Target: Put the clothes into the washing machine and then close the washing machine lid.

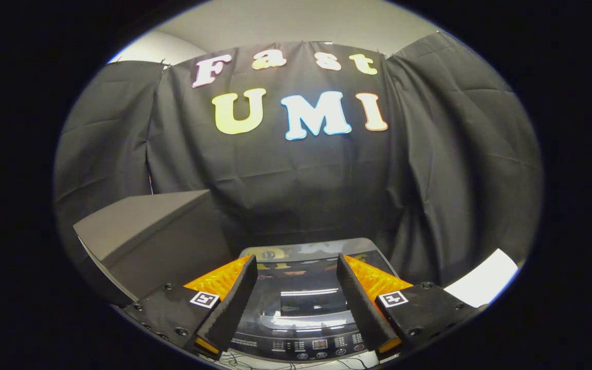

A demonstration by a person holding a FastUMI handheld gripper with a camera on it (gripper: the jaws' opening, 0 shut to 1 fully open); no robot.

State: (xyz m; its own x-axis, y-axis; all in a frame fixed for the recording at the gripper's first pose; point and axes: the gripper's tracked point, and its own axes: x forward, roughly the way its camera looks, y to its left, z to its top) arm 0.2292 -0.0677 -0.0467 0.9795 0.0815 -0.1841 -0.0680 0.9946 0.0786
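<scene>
Washing machine [301, 303]: dark grey to black body, glossy lid [306, 267] mirroring pale streaks of light, black control panel [301, 349] dotted with small white markings and one tiny reddish display. Grey box [157, 236] beside it, plain matt, lighter on top than on its front. Black cloth wall [296, 180] behind, creased. White patch [483, 282] off to the right. Square black-and-white tags [204, 299] on the gripper [296, 267], fingers spread apart over the lid.

You're looking at the top-loading washing machine [301, 308] with its glossy dark glass lid [303, 288] lying flat and closed. Its control panel [306, 348] of small buttons runs along the near edge.
</scene>
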